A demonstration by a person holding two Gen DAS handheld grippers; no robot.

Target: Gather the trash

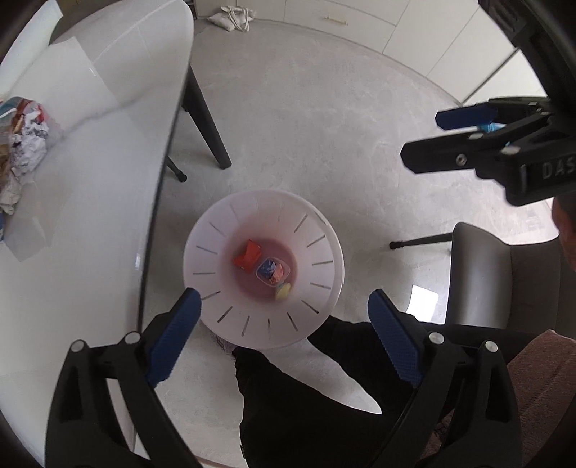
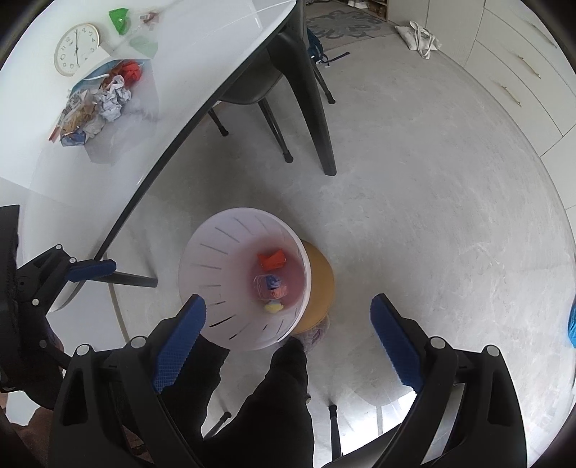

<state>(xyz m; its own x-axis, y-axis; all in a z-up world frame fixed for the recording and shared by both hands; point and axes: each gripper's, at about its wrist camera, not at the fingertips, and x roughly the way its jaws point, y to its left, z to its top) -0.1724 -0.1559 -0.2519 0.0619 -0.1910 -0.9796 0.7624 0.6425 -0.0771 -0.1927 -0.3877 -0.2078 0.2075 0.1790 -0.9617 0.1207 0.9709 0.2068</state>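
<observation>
A white slotted bin (image 1: 216, 234) (image 2: 216, 244) stands on the floor beside the table. At its bottom lie a red wrapper (image 1: 247, 255) (image 2: 271, 260), a clear cup with blue and orange scraps (image 1: 271, 271) (image 2: 270, 286) and a yellow scrap (image 1: 283, 291) (image 2: 273, 307). My left gripper (image 1: 283, 296) hangs over the bin, jaws wide apart and empty. My right gripper (image 2: 288, 300) points down at the bin's near rim, open and empty too. A heap of crumpled paper and wrappers (image 1: 25, 144) (image 2: 97, 104) lies on the white table (image 1: 90, 216) (image 2: 180, 54).
On the table are a round clock (image 2: 76, 49) and a green wrapper (image 2: 120, 19). Black table legs (image 1: 207, 118) (image 2: 309, 108) and a grey chair (image 1: 504, 273) stand near the bin. A person's dark trouser legs (image 1: 288, 396) (image 2: 273, 396) are below. A tote bag (image 2: 421, 37) lies by the cabinets.
</observation>
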